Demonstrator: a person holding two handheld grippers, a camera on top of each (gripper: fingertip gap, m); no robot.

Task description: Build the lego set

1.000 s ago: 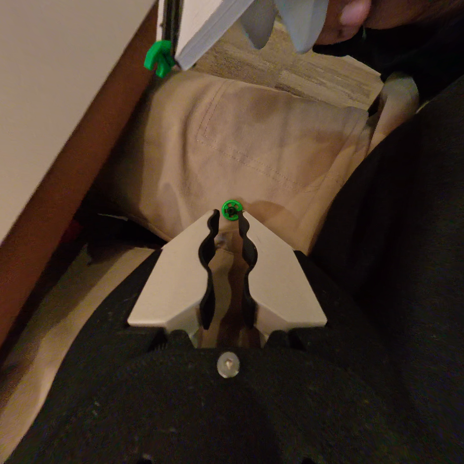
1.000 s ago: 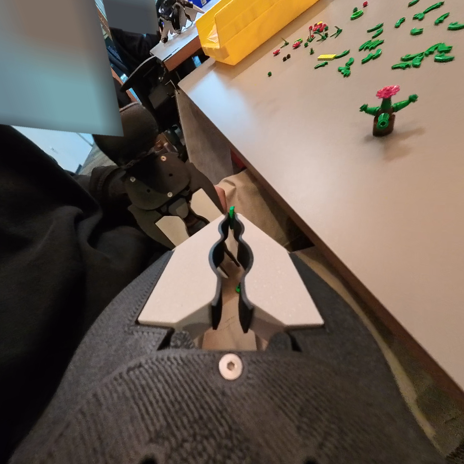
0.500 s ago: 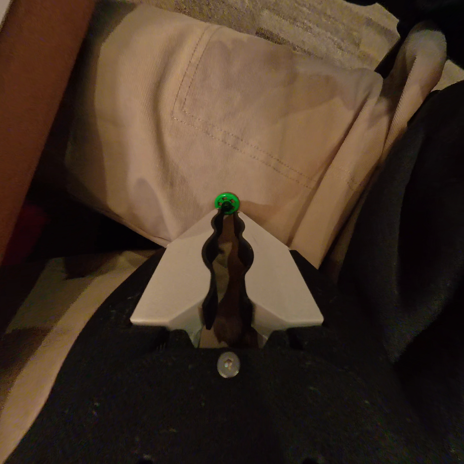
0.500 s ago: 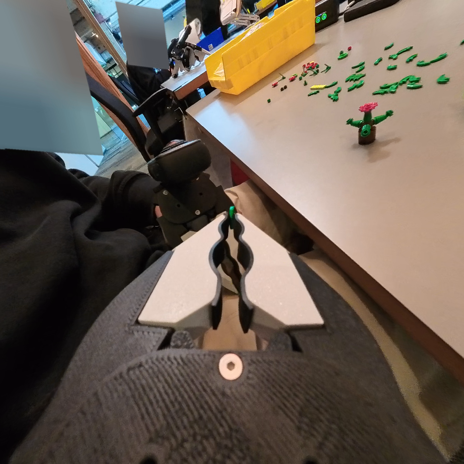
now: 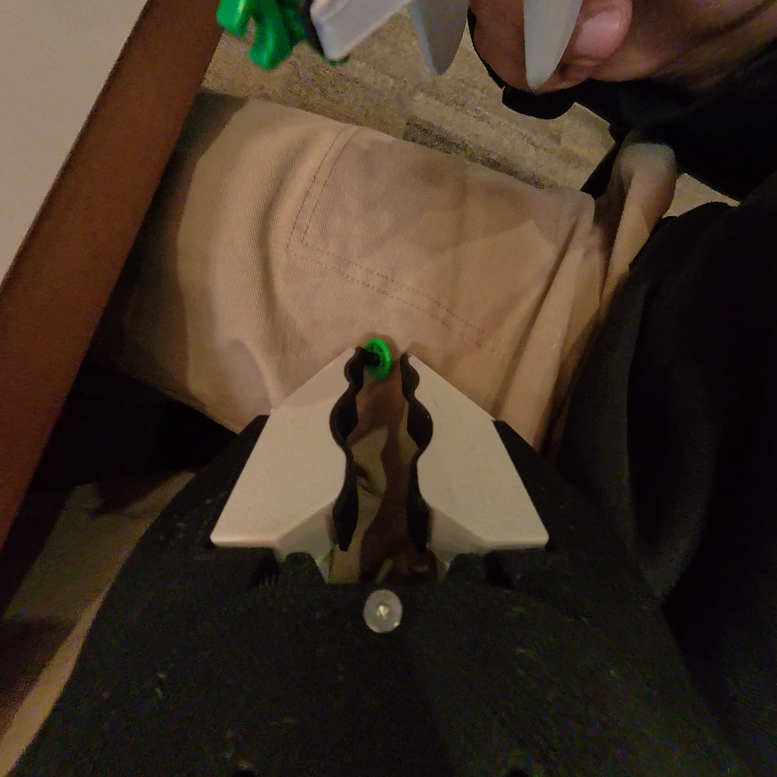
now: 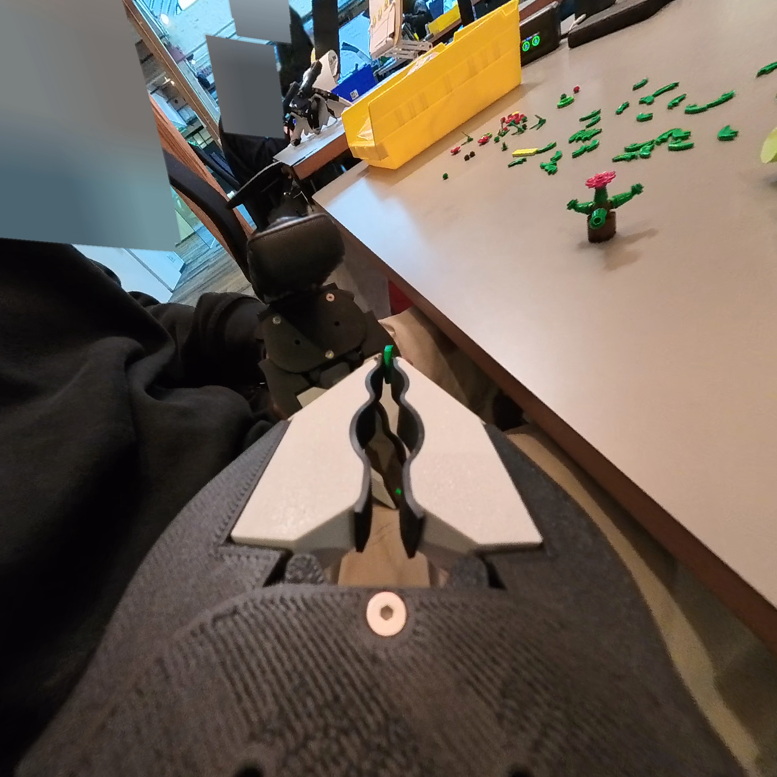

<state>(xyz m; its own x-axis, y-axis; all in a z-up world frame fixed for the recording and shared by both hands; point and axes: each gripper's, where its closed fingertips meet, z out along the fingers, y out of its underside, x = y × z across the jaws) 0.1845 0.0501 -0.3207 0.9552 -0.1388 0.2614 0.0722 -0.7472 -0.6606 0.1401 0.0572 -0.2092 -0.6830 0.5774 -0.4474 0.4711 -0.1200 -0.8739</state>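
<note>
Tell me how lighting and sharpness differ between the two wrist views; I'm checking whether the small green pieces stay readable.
Left wrist view: dim and warm-toned under the table, grainy, but the round green piece at the left gripper reads clearly; the green piece at the top edge is soft and cropped. Right wrist view: bright daylight, sharp tabletop, soft shadow beside the small plant model; edges bend from the wide lens.

The left tongs (image 5: 380, 362) now stand parted, where half a second ago they were pinched shut; the small green round piece (image 5: 378, 354) sits against the left finger only. The right tongs (image 5: 336, 25), with their green leaf piece (image 5: 265, 29), are back at the top of the left wrist view.
</note>
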